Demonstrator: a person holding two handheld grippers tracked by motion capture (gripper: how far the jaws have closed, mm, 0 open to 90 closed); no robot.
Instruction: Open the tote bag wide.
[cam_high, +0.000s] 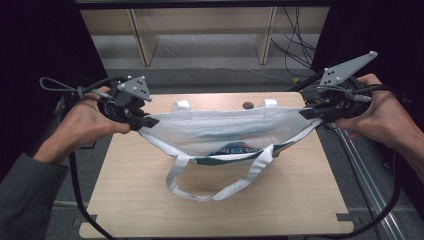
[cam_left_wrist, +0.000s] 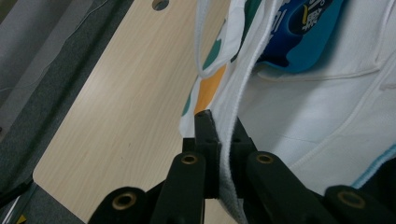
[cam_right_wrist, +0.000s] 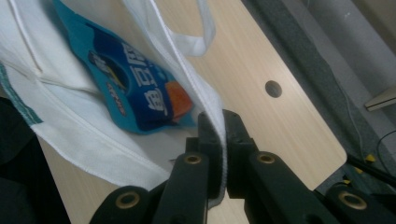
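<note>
Nearest the person, the desk (cam_high: 150, 210) shows bare pale wood along its near edge. Just beyond that bare strip, one long white handle (cam_high: 200, 192) of the tote bag (cam_high: 225, 131) droops in a loop onto the wood.

The white tote bag itself is held up over the middle of the desk, stretched sideways between the two hands with its mouth pulled wide. Its lower edge, printed in green and orange, hangs just above or on the wood; which of the two cannot be told. Inside it lies a blue snack packet (cam_right_wrist: 135, 88) with white lettering and an orange patch, resting against the bag's inner wall.

At the left, the left tongs (cam_high: 150, 121) are pressed together on the bag's left rim; in the left gripper view the white fabric edge runs down between the two black jaws (cam_left_wrist: 219, 140). At the right, the right tongs (cam_high: 306, 114) pinch the opposite rim the same way, the hem clamped between the jaws (cam_right_wrist: 219, 140). Each hand wraps its gripper from the outer side, cables trailing away.

Farther off, two short white handle ends (cam_high: 182, 105) stand up from the bag's far rim. Behind them, near the desk's far edge, is a round hole (cam_high: 247, 105) in the wood.
</note>
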